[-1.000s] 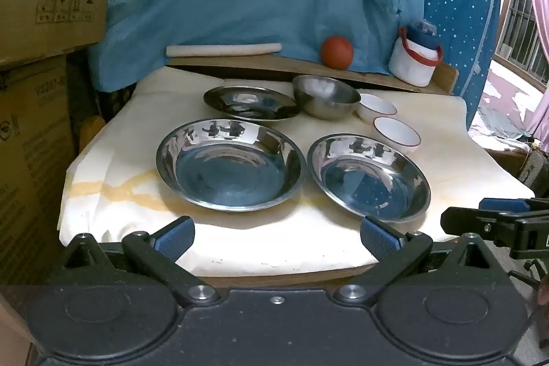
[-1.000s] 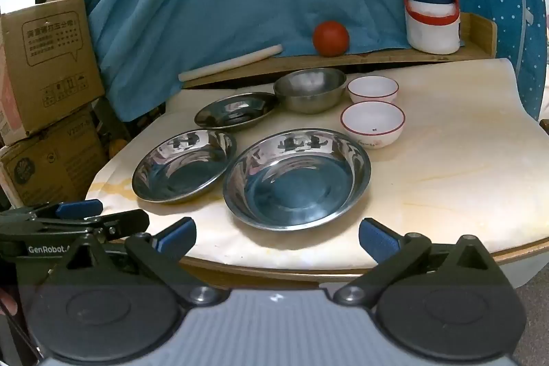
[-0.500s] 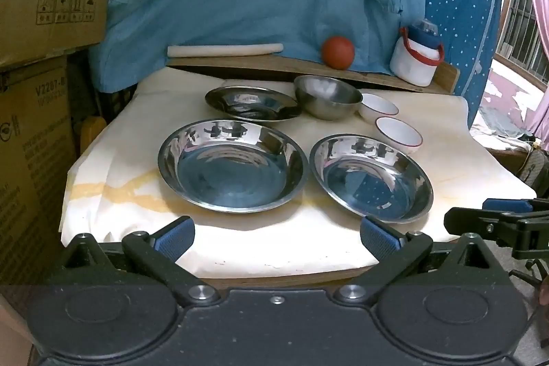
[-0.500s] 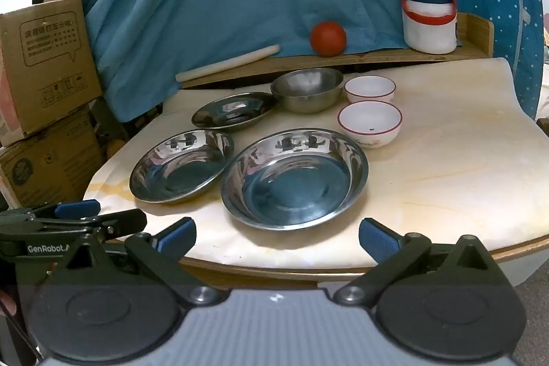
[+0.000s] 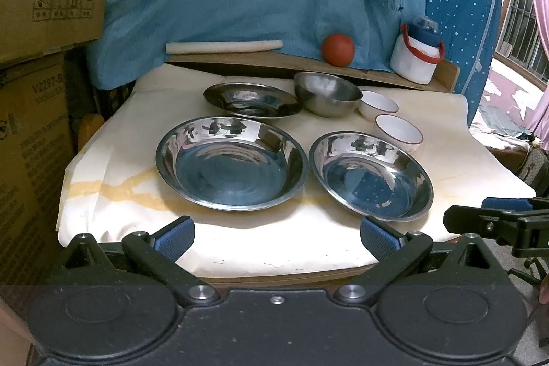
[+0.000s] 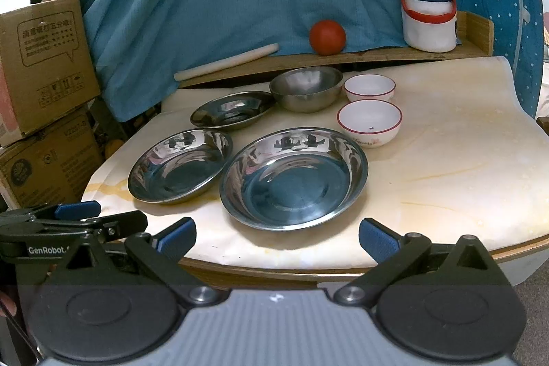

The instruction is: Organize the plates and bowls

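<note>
Two large steel plates lie side by side near the table's front: the left plate (image 5: 231,162) (image 6: 178,165) and the right plate (image 5: 370,175) (image 6: 293,177). Behind them sit a smaller steel plate (image 5: 252,100) (image 6: 231,108), a steel bowl (image 5: 327,93) (image 6: 305,88) and two white red-rimmed bowls, the near one (image 5: 398,132) (image 6: 369,122) and the far one (image 5: 378,104) (image 6: 369,87). My left gripper (image 5: 276,237) hovers open at the front edge, before the left plate. My right gripper (image 6: 277,238) stands open in front of the right plate. Neither holds anything.
A wooden shelf (image 6: 377,55) at the back carries a white rolling pin (image 6: 226,61), a red ball (image 6: 327,37) and a white jar with a blue lid (image 6: 429,18). Cardboard boxes (image 6: 41,64) stack at the left. Blue cloth hangs behind. The cream table cover (image 6: 446,167) is bare at the right.
Both views have shifted only slightly; the dishes have not moved and both grippers stay open at the table's front edge.
</note>
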Demonstrator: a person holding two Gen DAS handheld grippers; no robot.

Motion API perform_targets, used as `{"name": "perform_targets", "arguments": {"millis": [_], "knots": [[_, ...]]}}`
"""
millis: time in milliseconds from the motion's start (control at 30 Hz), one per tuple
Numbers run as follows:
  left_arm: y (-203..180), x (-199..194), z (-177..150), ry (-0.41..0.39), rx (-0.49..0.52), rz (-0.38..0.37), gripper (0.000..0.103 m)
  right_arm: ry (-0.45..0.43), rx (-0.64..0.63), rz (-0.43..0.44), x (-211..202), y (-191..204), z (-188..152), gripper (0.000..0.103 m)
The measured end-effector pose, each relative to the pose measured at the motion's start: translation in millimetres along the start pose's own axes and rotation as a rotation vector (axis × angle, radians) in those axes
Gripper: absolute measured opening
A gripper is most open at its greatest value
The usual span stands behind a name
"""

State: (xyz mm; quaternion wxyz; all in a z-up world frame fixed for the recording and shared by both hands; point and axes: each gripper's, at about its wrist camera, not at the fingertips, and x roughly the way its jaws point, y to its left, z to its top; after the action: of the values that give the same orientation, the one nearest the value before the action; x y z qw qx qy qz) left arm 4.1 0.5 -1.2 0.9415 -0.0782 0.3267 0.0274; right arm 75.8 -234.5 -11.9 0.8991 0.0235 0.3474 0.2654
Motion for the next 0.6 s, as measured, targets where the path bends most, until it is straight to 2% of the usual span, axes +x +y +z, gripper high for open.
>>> {"name": "perform_targets", "arguments": {"millis": [600], "knots": [[-2.3, 3.1, -0.4, 0.004, 0.009, -0.006, 0.102, 0.001, -0.001, -0.002, 0.2, 1.9, -0.1, 0.103]]}}
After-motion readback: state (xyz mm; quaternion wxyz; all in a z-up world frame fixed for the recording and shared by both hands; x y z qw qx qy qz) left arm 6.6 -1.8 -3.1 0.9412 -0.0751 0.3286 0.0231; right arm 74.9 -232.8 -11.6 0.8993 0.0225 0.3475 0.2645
